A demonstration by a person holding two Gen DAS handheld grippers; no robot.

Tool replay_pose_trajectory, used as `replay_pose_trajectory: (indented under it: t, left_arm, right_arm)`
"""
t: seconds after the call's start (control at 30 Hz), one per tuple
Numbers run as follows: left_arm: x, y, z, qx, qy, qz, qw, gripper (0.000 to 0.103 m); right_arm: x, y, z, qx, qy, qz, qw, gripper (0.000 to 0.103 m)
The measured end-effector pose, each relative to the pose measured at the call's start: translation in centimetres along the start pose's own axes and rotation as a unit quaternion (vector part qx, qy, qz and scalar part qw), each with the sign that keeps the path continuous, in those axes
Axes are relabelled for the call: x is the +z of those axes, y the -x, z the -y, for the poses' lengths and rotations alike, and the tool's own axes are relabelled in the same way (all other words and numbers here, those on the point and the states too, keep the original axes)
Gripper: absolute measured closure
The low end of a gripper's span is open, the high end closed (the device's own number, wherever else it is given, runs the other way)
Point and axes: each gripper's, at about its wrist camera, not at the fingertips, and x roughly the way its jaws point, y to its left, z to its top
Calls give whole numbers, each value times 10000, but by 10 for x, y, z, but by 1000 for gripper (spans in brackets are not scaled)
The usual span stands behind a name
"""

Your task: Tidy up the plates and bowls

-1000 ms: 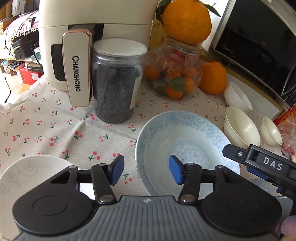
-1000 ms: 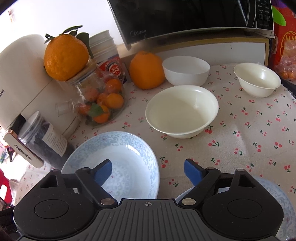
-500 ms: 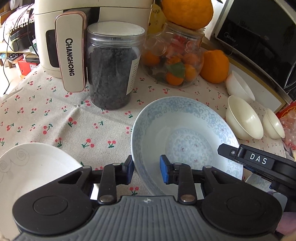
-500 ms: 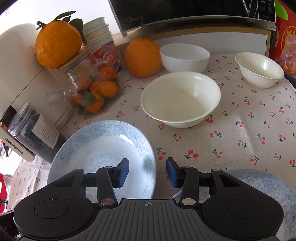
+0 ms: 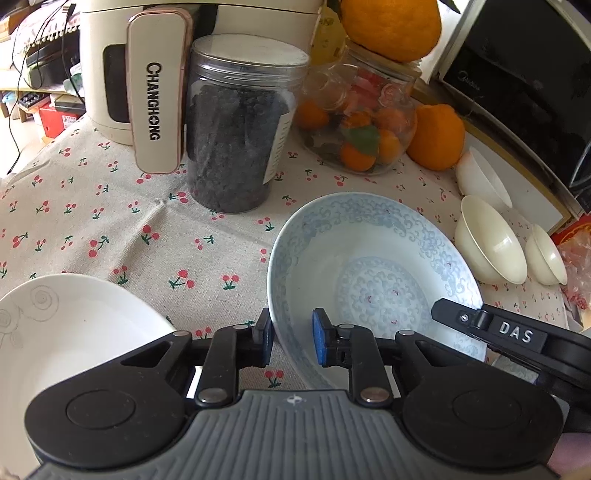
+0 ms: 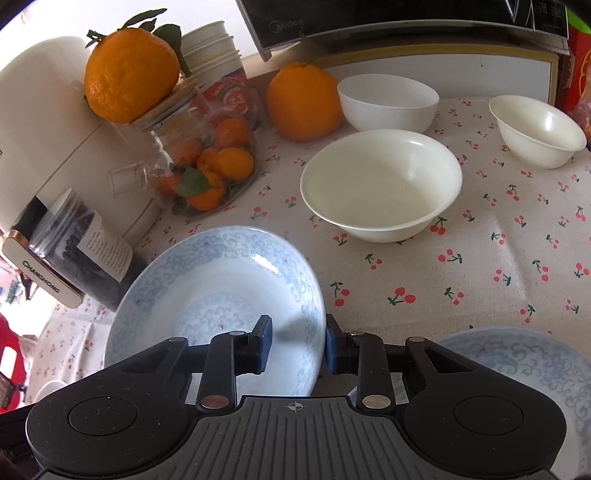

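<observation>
Left wrist view: from just behind the left gripper [image 5: 291,343], low over the table, facing forward and down at the blue plate [image 5: 373,280], very near; jar [image 5: 236,125] and microwave [image 5: 532,74] farther back. Right wrist view: from just behind the right gripper [image 6: 297,345], equally low and near, facing the same blue plate [image 6: 218,302] from its opposite side. Shared: blue plate, jar [image 6: 79,247], cream bowl [image 6: 380,184] [image 5: 489,240], microwave [image 6: 406,18].

Your left tongs [image 5: 291,341] are pinched on the near-left rim of the blue-patterned bowl [image 5: 373,273]; your right tongs [image 6: 297,341] clamp its right rim.
</observation>
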Motion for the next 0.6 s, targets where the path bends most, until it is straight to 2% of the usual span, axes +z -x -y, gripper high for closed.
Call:
replay_pose_trajectory:
  t: [0.13,0.6]
  left_arm:
    - [1,6,-5,-47,165,35,9998,83]
    - [5,28,0,-132,-40,371,9992,83]
  right_arm:
    - [2,6,-1,137,11,33,9999,79]
    - [8,35,-13,272,272,242,9990,79]
